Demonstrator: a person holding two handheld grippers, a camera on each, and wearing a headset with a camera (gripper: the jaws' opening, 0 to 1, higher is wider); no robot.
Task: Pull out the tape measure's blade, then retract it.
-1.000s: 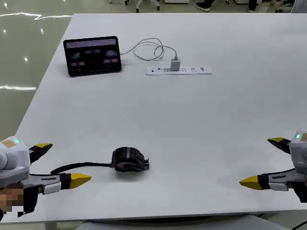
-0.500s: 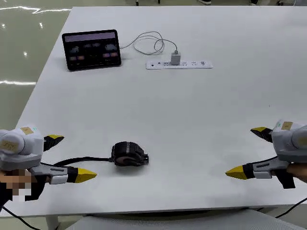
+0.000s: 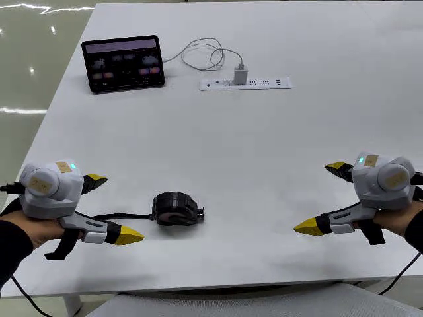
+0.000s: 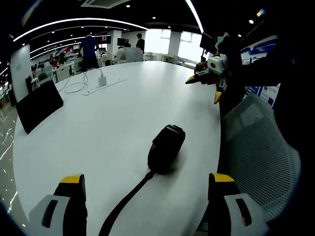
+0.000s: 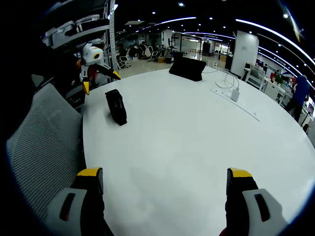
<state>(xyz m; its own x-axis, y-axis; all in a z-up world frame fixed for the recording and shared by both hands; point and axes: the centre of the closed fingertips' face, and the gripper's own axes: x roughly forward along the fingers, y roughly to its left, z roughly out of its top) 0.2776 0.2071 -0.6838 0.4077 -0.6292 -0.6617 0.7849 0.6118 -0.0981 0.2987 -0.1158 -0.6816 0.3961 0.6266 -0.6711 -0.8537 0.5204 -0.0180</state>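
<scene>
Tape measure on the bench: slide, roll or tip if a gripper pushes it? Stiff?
On the smooth white table, the tape measure would likely slide or spin under a push rather than roll, since it looks squat. It looks hard-shelled, so it is probably rigid and dense for its size. Its black strap looks limp and would likely trail behind.

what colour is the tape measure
Black; the tape measure shows best in the left gripper view.

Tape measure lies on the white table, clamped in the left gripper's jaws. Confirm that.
Wrong in one point. The tape measure lies on the white table, but it is not clamped: the left gripper view shows the left gripper with jaws open and the tape measure lying free ahead of them.
</scene>
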